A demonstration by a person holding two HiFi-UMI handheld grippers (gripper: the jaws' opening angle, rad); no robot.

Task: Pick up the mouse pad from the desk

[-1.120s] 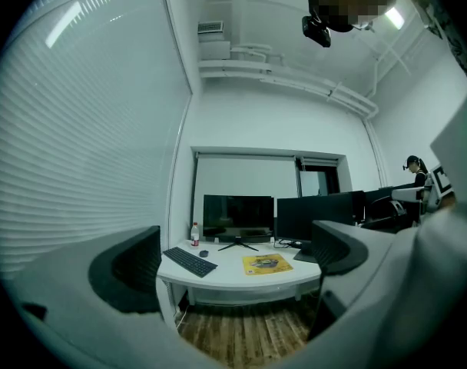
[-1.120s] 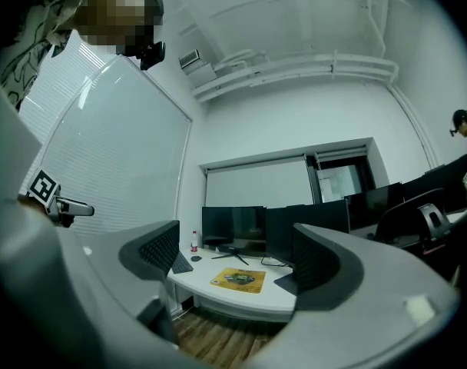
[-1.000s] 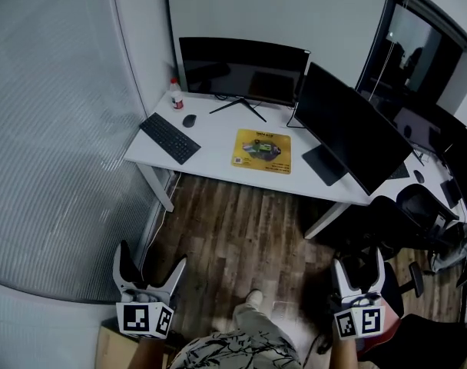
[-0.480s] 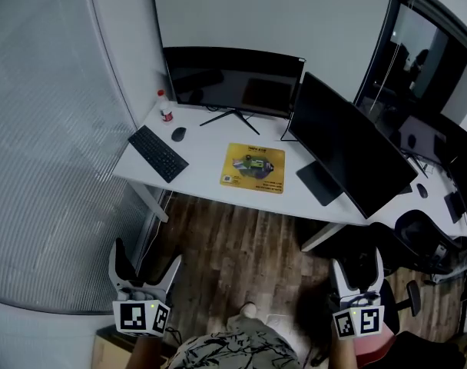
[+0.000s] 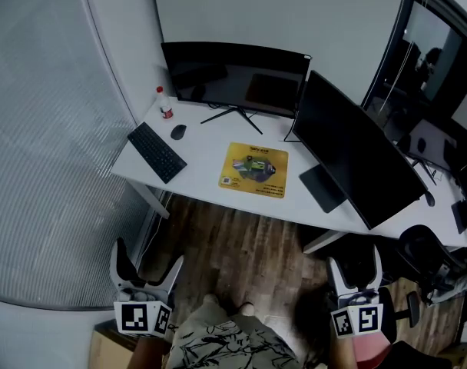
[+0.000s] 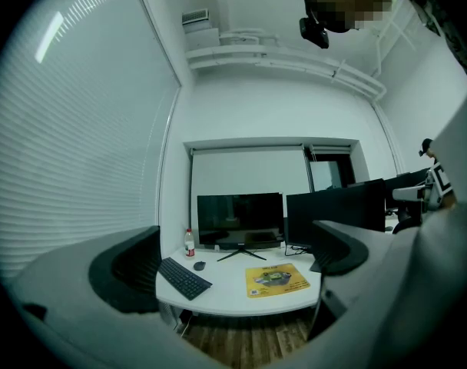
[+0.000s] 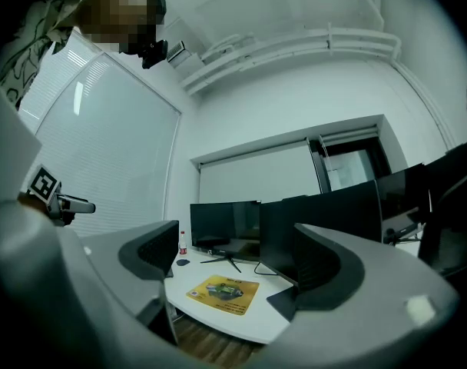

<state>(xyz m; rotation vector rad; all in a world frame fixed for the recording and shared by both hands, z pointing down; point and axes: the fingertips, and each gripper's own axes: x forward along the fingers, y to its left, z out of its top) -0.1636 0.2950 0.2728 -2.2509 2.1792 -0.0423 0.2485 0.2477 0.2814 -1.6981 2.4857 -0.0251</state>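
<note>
Mouse pad: yellow, rectangular, thin, with a dark and green printed picture at the middle, a small pale square by the near left corner and lines of fine print too small to read. Lying flat and face up on the white desk, about midway along it, closer to the front edge than to the back. Long sides roughly in line with that edge. Whole surface uncovered, nothing resting on it.
</note>
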